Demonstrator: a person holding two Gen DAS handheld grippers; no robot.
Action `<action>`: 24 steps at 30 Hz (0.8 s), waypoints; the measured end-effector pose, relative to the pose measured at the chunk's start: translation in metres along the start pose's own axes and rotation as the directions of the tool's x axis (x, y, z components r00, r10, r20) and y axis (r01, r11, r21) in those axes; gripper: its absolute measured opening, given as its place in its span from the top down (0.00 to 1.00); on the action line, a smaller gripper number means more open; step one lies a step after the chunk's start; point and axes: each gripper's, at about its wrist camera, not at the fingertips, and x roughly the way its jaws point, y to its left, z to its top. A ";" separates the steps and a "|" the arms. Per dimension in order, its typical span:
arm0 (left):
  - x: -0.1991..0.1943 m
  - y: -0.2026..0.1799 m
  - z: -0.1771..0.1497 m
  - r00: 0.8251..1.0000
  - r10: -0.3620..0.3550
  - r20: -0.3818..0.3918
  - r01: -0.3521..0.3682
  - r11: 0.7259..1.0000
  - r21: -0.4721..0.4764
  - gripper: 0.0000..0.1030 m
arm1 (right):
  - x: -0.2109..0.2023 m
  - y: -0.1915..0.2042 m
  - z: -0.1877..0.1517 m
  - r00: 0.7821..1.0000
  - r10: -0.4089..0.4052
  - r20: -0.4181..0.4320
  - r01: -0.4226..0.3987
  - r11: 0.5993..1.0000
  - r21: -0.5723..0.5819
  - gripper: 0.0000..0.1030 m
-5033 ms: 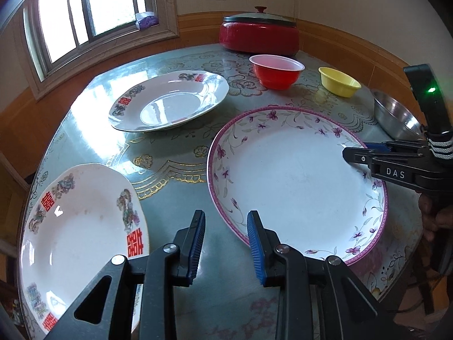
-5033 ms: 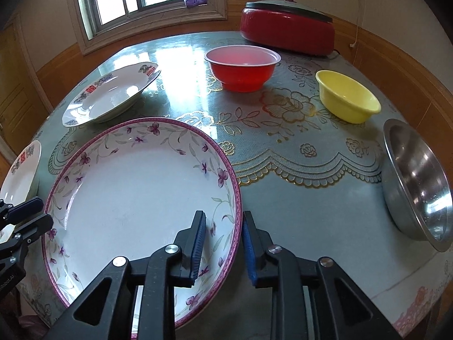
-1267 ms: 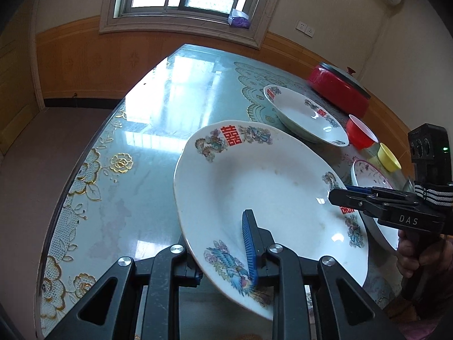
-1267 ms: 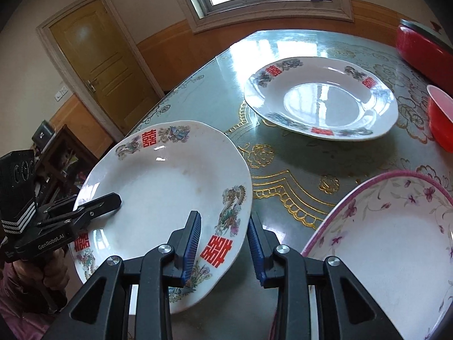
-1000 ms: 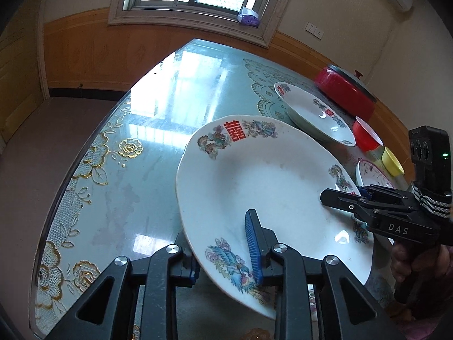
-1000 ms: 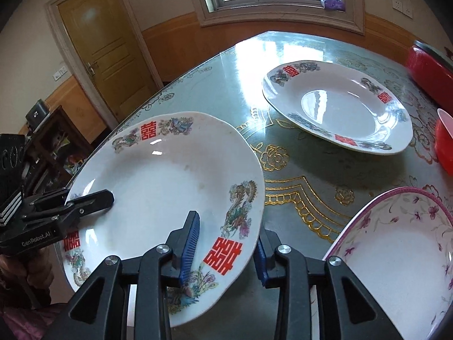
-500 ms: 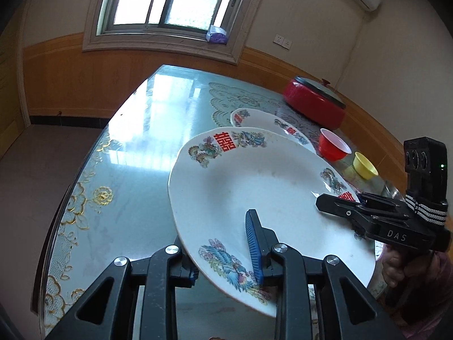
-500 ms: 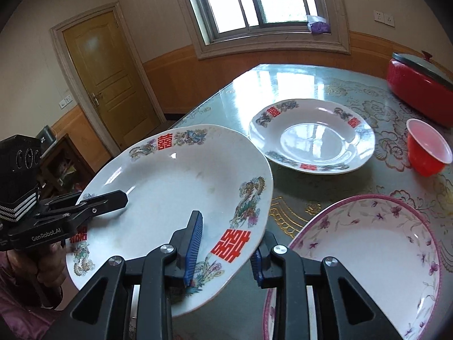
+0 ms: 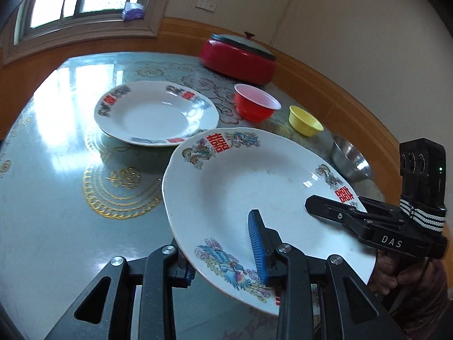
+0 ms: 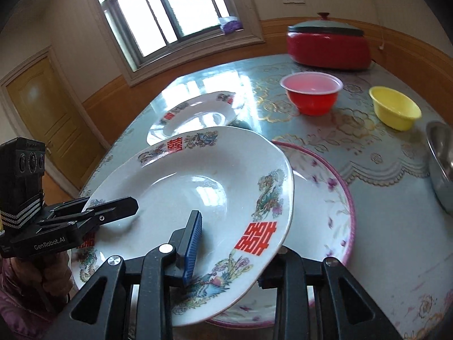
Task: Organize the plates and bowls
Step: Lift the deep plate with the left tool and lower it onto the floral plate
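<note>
Both grippers clamp one white plate (image 9: 254,187) with red characters and hold it in the air, tilted, above the table (image 9: 56,226). In the left wrist view the left gripper (image 9: 223,248) bites the plate's rim at 6 o'clock — the blue pad (image 9: 256,249) lies on the upper face, the other finger is under the rim. Its jaws have just been opening a little, yet the rim is between them and the pads press on it. The right gripper (image 9: 337,212) grips the rim at 3 o'clock in that view, one black finger on top, a hand (image 9: 396,272) below it.

In the right wrist view the right gripper (image 10: 226,252) pinches the same plate (image 10: 198,187) at its near edge, blue pad (image 10: 192,246) on top, second finger beneath. The left gripper (image 10: 107,212) holds the rim at 9 o'clock.

Under the held plate's right side lies a purple-rimmed plate (image 10: 334,215) flat on the table — the two overlap in view, whether they touch I cannot tell. A second white plate (image 10: 195,113) sits at 11 o'clock, apart. At 1 o'clock stands a red bowl (image 10: 311,93), a yellow bowl (image 10: 395,110) beside it, a steel bowl (image 10: 441,158) at 3 o'clock, and a red pot (image 10: 328,45) at the far edge.
</note>
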 end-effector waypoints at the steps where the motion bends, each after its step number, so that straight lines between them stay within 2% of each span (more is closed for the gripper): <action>1: 0.006 -0.004 0.000 1.000 -0.005 -0.011 0.005 1.000 0.008 0.68 | -0.001 -0.008 -0.003 1.000 -0.006 -0.006 0.007 1.000 0.023 0.70; 4: 0.022 -0.014 0.002 0.999 -0.007 -0.035 0.008 1.000 0.020 0.68 | -0.001 -0.023 -0.010 1.000 -0.027 -0.014 0.027 0.997 0.065 0.70; 7: 0.028 -0.020 0.007 1.000 0.013 -0.027 -0.012 0.999 0.048 0.68 | -0.003 -0.035 -0.013 0.999 -0.028 -0.016 0.029 0.994 0.102 0.70; 12: 0.042 -0.025 0.007 0.998 0.016 -0.062 -0.013 0.999 0.044 0.67 | -0.002 -0.048 -0.016 0.998 -0.040 -0.040 0.045 0.990 0.132 0.68; 21: 0.045 -0.026 0.007 0.997 0.040 -0.061 -0.039 0.999 0.024 0.67 | -0.010 -0.048 -0.013 0.997 -0.045 -0.065 0.052 0.993 0.105 0.66; 24: 0.043 -0.027 0.007 0.997 0.053 -0.062 -0.051 0.998 0.030 0.67 | -0.013 -0.048 -0.013 0.994 -0.073 -0.078 0.080 0.994 0.081 0.65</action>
